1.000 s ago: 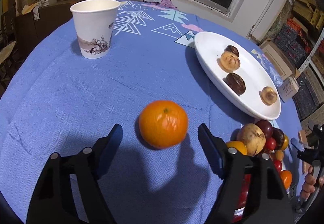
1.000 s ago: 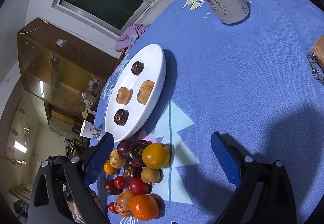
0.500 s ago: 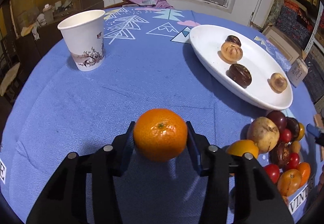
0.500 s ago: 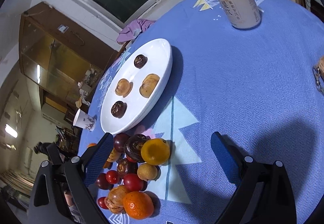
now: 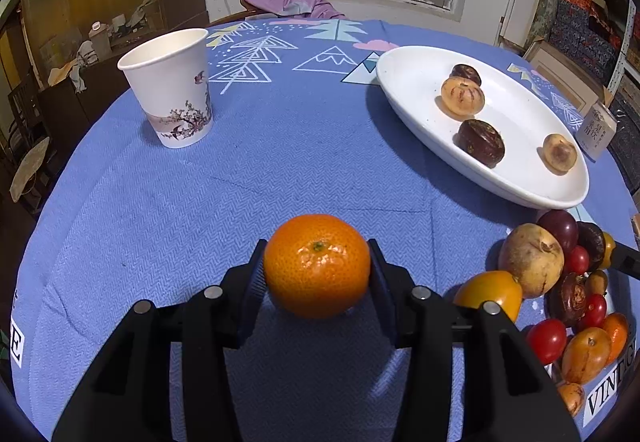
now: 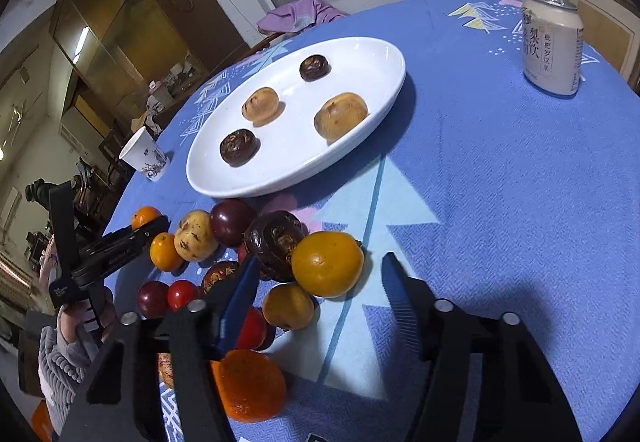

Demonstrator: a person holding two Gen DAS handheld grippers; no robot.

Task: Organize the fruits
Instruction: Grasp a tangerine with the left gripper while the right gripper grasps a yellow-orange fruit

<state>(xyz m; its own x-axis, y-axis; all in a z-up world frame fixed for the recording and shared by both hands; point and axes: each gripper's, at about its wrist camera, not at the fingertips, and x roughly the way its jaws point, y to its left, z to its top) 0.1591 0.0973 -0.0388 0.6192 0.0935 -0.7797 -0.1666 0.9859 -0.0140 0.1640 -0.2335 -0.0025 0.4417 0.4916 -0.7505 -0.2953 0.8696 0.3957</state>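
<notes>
My left gripper is shut on a round orange, held just above the blue tablecloth; the right wrist view shows the same gripper from the side. My right gripper hangs over the fruit pile with its jaws closing. A yellow-orange fruit lies between its fingers, with a gap on both sides. A white oval plate behind the pile holds two dark and two tan fruits. In the left wrist view the plate is at the right and the pile is below it.
A paper cup stands at the back left of the round table. A drink can stands at the far right, and a small box sits behind the plate. A purple cloth hangs at the far edge. A person's sleeve shows at the left.
The left gripper closed on the orange and has kept hold of it. The right gripper rolled, moved in over the pile, and its jaws narrowed around the yellow-orange fruit.
</notes>
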